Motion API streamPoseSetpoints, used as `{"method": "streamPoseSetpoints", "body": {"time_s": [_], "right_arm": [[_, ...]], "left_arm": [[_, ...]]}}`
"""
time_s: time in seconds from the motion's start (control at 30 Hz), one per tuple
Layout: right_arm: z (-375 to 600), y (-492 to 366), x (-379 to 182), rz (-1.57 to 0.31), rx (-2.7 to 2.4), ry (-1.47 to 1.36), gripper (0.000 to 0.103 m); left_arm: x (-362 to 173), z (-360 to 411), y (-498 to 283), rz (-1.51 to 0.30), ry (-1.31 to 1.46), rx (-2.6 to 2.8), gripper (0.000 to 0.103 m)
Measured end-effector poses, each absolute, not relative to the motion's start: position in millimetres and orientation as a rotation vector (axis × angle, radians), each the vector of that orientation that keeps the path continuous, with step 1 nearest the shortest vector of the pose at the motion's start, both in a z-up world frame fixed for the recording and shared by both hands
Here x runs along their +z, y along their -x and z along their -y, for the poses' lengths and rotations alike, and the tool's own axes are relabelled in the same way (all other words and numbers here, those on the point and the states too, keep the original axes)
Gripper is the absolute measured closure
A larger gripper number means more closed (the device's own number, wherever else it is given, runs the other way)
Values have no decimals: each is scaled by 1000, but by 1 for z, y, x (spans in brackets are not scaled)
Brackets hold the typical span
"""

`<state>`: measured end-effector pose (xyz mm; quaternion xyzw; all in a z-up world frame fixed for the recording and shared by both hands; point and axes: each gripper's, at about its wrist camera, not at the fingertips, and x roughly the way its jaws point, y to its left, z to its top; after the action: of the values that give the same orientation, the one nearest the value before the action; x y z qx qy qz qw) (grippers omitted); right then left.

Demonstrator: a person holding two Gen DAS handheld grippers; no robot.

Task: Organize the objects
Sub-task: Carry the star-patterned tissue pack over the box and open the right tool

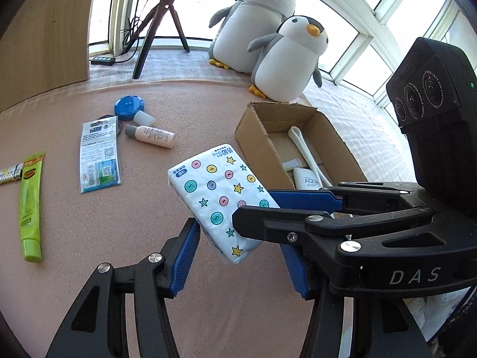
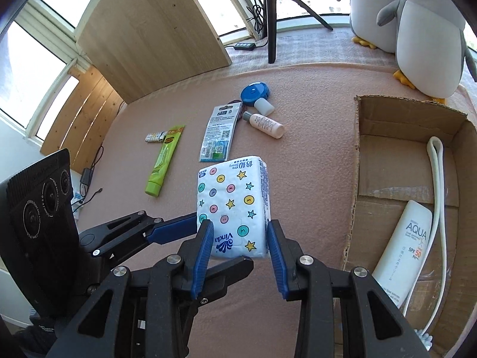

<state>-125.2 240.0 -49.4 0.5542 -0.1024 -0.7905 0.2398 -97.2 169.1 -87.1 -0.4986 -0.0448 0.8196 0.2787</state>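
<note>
Soft rectangular tissue pack (image 2: 231, 205), glossy dotted wrap, pinched by right gripper (image 2: 240, 249) and left gripper (image 1: 238, 256); corrugated cardboard box (image 2: 360, 155) at 3 o'clock.

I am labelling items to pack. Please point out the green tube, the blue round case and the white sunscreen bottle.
green tube (image 1: 30, 205), left wrist view, middle of body
blue round case (image 2: 254, 92), right wrist view, lid centre
white sunscreen bottle (image 2: 407, 244), right wrist view, printed label

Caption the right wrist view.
Both grippers pinch a tissue pack beside the box.
</note>
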Motion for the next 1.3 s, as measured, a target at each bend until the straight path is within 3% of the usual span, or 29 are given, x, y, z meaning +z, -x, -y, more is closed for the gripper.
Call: {"method": "streamPoseSetpoints", "body": {"time_s": [0.67,1.3], "right_arm": [[-357,126,-40,425,-2361,-1512,69],[-346,124,-36,461,-2407,-1504,67]], "left_arm": [[-82,-297,115,-6,1261,2062,45],[-77,-260,112,8,1269,2102,42]]}}
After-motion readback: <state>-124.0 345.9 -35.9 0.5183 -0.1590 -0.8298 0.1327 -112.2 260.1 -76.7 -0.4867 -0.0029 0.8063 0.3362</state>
